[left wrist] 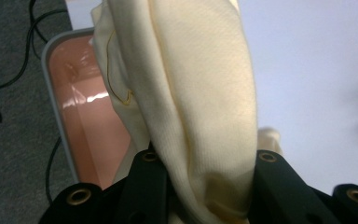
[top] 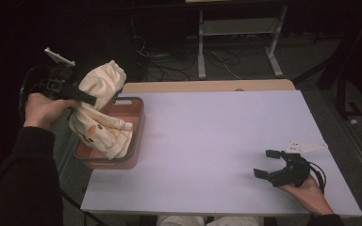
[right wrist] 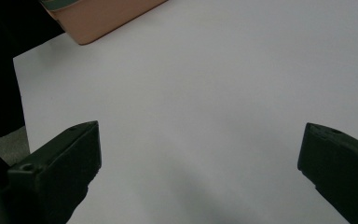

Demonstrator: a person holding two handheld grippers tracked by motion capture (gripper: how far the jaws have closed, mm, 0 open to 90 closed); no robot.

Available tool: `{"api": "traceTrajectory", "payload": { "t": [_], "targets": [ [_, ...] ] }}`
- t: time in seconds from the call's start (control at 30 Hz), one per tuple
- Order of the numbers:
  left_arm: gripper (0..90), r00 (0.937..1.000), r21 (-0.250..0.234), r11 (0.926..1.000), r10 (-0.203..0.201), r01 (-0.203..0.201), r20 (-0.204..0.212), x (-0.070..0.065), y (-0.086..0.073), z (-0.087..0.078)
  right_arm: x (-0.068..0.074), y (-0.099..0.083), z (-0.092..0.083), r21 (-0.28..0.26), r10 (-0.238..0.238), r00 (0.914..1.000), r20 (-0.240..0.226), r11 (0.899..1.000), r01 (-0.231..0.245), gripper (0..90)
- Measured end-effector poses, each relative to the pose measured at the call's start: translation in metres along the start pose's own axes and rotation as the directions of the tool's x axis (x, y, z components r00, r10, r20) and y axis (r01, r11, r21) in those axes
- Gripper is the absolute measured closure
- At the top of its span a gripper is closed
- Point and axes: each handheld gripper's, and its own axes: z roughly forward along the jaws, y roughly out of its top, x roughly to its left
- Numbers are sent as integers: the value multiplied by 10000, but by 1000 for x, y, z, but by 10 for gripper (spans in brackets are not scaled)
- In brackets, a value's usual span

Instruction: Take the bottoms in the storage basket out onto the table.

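Observation:
A cream knitted garment (top: 102,109) with a small orange print hangs from my left gripper (top: 88,99), which is shut on its upper folds above the pink basket (top: 136,123). Its lower end still rests in the basket. In the left gripper view the cream cloth (left wrist: 200,107) is bunched between the two black jaws, with the basket's pink floor (left wrist: 88,135) below. My right gripper (top: 266,164) rests on the white table (top: 217,141) at the front right, jaws wide apart and nothing between them. From the right gripper view the fingertips (right wrist: 81,149) frame bare tabletop.
The pink basket with a grey rim stands at the table's left edge; its corner (right wrist: 98,18) appears far off in the right gripper view. Behind the table are a white metal stand (top: 238,37) and loose cables (top: 179,61) on the dark floor.

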Motion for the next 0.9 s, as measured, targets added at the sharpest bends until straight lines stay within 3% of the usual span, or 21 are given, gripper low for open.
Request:
{"api": "traceTrajectory", "payload": {
  "t": [0.2,0.47,0.63,0.9],
  "targets": [
    [752,9989,-301,9995,-62,76,457,-8,7,-9,0,0,0,4,-24,10000,4,10000,24,0],
    [753,9961,-566,9983,166,-117,867,-24,16,-15,0,0,0,-2,-38,10000,-10,10000,38,0],
    [753,9906,-576,9978,398,-325,1311,-39,23,-13,0,0,0,-5,-36,10000,-12,10000,36,0],
    [753,9866,-594,9953,841,-765,1395,-57,32,-9,1,0,0,8,-31,10000,-39,10000,31,0]
  ]
}}
